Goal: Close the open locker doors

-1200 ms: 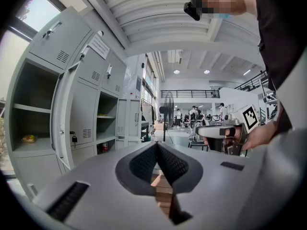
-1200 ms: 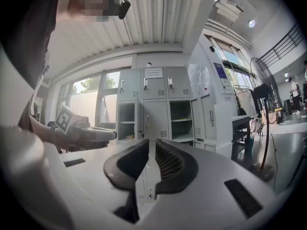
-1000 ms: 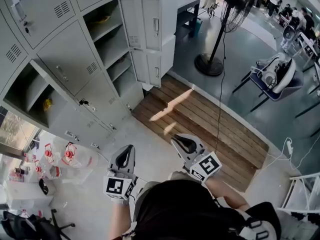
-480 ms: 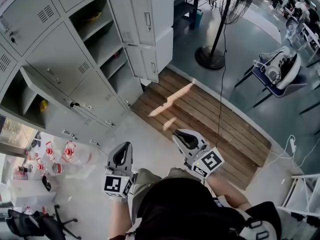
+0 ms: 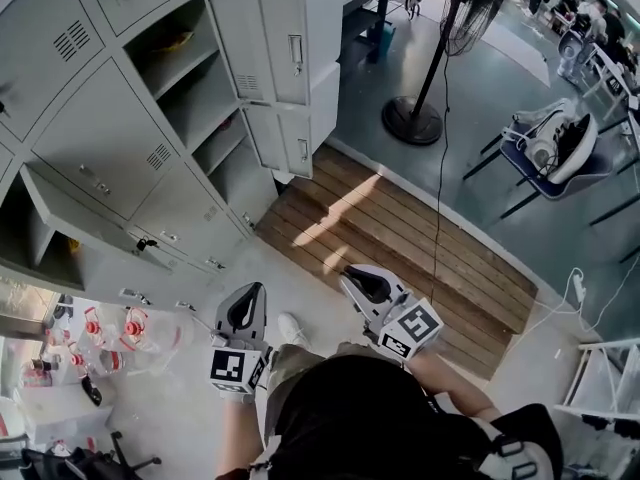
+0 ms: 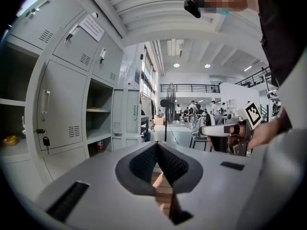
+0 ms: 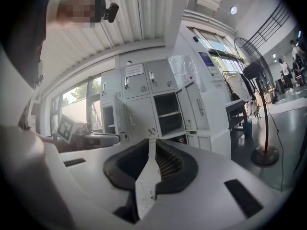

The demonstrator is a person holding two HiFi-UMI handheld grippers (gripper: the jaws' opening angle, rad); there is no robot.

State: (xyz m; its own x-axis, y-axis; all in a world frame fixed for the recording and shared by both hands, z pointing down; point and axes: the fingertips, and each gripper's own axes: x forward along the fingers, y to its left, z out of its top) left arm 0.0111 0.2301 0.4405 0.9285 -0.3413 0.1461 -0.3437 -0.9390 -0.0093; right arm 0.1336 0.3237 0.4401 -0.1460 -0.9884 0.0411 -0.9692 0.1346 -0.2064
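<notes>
Grey lockers (image 5: pixel 100 138) fill the left of the head view. Two doors (image 5: pixel 285 43) of the right-hand column stand swung wide open, one above the other, and bare shelves (image 5: pixel 195 78) show beside them. Another door (image 5: pixel 75 218) hangs open at the far left. My left gripper (image 5: pixel 250 293) and right gripper (image 5: pixel 352 276) are held side by side over the floor, short of the lockers and touching nothing. Both are shut and empty. In the left gripper view the jaws (image 6: pixel 157 146) meet; in the right gripper view the jaws (image 7: pixel 152 143) meet too, with the open compartments (image 7: pixel 168 111) ahead.
A wooden pallet floor (image 5: pixel 400 238) lies ahead on the right, with a standing fan (image 5: pixel 415 118) and its cable beyond it. A chair (image 5: pixel 550 153) stands at the far right. Several water bottles (image 5: pixel 110 328) sit on the floor at the left. A white shoe (image 5: pixel 292 328) shows between the grippers.
The person has stepped forward and both grippers have moved with them toward the lockers. The lockers have slid left and down in the head view. Both grippers stayed shut.
</notes>
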